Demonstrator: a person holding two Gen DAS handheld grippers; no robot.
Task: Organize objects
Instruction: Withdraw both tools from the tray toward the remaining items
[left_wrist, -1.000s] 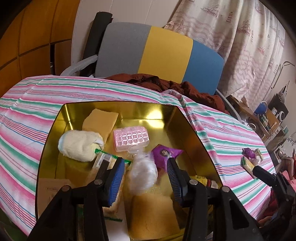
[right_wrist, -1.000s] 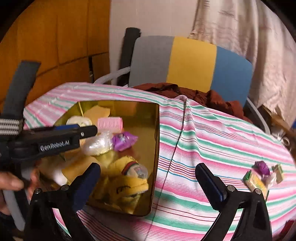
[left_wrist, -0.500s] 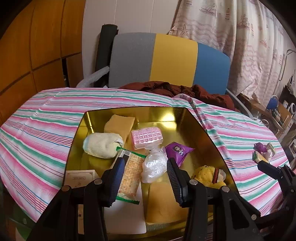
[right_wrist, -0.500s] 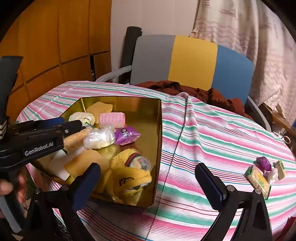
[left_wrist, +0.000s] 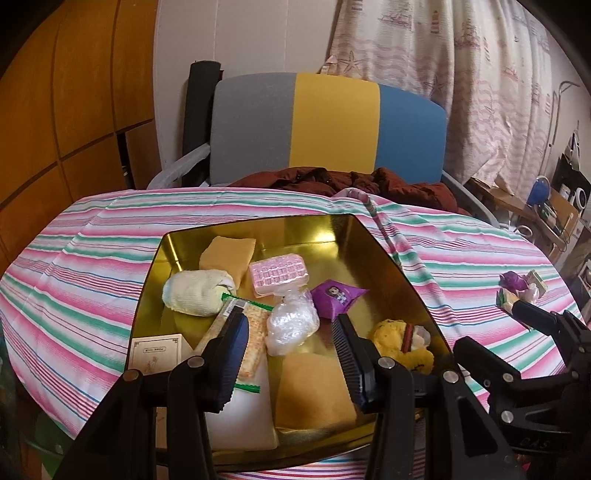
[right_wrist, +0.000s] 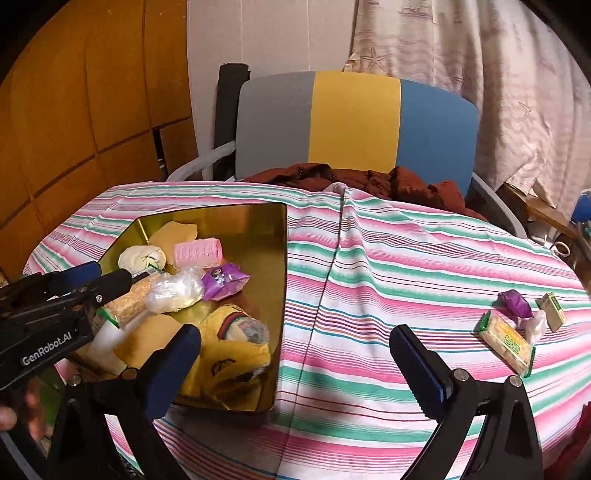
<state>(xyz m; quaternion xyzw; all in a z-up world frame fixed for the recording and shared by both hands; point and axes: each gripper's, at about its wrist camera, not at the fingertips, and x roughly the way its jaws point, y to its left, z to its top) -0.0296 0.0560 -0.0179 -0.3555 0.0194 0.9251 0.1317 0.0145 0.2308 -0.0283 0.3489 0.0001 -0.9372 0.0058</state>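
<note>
Pulled back above the gold tray (left_wrist: 177, 236), both tongs (left_wrist: 290, 350) (right_wrist: 295, 365) gape empty; reaching carelessly for the tabletop (right_wrist: 406, 258) snacks (right_wrist: 508, 341) could scatter them.

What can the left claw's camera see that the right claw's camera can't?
Only the left view shows the small printed card in the tray's near-left corner. Only the right view shows a hand holding the left claw, and the green-edged cracker packet whole. Both show the gold tray, pink hair roller, purple snack packet and striped tablecloth.
</note>
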